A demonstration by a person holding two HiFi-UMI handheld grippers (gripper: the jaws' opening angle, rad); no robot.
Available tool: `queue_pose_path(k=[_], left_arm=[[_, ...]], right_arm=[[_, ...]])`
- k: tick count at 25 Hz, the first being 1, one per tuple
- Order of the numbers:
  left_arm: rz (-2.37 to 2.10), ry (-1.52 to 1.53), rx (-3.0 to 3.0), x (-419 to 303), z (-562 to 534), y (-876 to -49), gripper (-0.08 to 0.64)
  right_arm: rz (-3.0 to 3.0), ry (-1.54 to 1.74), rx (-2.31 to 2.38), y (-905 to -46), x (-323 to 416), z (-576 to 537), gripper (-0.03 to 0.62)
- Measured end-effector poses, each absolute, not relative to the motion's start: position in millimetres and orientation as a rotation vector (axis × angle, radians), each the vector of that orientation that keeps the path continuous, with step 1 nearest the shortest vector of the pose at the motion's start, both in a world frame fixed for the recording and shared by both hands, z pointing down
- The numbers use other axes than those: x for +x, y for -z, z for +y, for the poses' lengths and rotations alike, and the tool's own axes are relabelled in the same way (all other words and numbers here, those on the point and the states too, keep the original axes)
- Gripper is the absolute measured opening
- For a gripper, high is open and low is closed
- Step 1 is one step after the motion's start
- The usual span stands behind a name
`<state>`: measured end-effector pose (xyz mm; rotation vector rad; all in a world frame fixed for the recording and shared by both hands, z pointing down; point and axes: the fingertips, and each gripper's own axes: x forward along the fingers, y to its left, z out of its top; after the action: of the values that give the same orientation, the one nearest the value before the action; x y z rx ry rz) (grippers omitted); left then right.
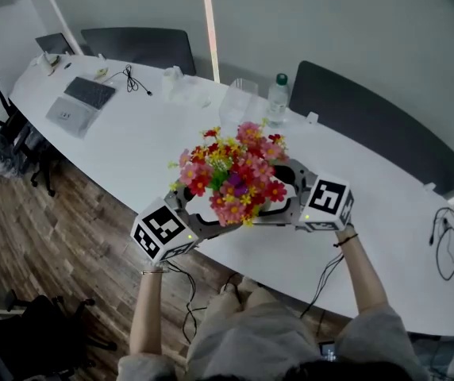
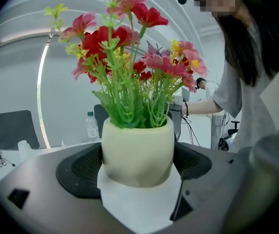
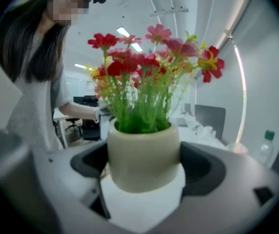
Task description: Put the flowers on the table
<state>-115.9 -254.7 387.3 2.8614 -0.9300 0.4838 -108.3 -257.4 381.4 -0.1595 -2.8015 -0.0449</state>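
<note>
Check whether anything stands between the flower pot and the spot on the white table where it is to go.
Nothing visible does. The left gripper and right gripper clasp the cream flower pot from opposite sides, and only bare white table shows beneath it. The water bottle stands farther back, apart from the pot.

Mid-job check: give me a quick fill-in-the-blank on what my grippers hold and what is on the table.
The left gripper and right gripper both clamp the cream ____ that holds the flowers.
The water bottle has a ____ cap.
It stands on the ____ table.
Missing words: pot; green; white.
</note>
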Motion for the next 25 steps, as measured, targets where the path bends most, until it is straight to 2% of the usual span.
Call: queue_pose_path(k=[25], left_arm=[[-0.833, -0.531, 2.861, -152.9, -292.6, -469.1, 0.448]], right_arm=[[-2.814, -0.09, -0.032, -465.4, -141.7, -295.9, 0.449]])
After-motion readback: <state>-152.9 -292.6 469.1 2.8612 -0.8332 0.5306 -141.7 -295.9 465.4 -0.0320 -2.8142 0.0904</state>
